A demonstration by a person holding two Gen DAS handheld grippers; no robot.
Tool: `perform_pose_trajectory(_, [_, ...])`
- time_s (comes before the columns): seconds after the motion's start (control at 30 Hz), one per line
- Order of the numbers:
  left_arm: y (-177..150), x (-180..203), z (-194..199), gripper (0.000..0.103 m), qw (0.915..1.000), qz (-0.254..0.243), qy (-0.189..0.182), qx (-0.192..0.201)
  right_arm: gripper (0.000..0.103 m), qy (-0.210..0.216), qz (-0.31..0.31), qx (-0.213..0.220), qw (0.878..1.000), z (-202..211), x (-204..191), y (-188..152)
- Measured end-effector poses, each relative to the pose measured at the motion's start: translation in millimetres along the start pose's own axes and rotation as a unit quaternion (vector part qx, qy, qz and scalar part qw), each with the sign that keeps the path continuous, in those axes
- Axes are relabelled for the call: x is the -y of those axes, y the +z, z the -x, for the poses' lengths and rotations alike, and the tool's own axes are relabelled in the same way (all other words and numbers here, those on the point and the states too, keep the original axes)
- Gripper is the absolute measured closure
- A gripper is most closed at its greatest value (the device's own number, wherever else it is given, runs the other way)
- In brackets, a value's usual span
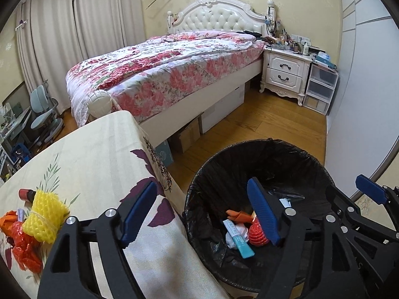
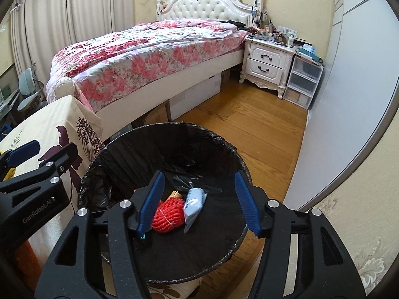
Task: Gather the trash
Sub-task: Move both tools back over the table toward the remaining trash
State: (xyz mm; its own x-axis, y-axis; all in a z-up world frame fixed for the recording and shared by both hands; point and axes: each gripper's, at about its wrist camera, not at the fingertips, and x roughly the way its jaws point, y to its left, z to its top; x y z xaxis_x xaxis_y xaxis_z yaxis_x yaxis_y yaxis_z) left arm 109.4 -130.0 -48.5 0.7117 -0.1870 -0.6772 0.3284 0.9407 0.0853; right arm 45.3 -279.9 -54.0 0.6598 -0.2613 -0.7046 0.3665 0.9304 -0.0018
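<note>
Both claws stood open and empty over the bin (image 1: pixel 321 174); the yellow foam net (image 1: pixel 46 218) lay on the worktop (image 1: pixel 94 154) nearest the left claw (image 1: pixel 199 214), well apart from the right claw (image 2: pixel 199 201).

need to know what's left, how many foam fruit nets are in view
2: a yellow foam net on the table's left edge, and a red foam net inside the trash bin. Others may be hidden.

The only clear lettering is "GenRobot.AI", printed in pale letters on the black body of the left hand-held gripper (image 2: pixel 23 154) in the right wrist view. Labels on the trash in the bin are too small to read.
</note>
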Motion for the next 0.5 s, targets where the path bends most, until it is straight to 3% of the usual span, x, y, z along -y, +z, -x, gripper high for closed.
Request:
perform_pose_trajectory(0.13, [-1,-10,9,0.021,0.9999,0.009,0.012,0.006,0.033,-0.003,-0.001,0.002,1.0,4,0,-1])
perform_pose_trajectory(0.5, [-14,-60,46,0.019,0.9973,0.052,0.049,0.015,0.028,0.02,0.014,0.005,1.0,23,-25,-6])
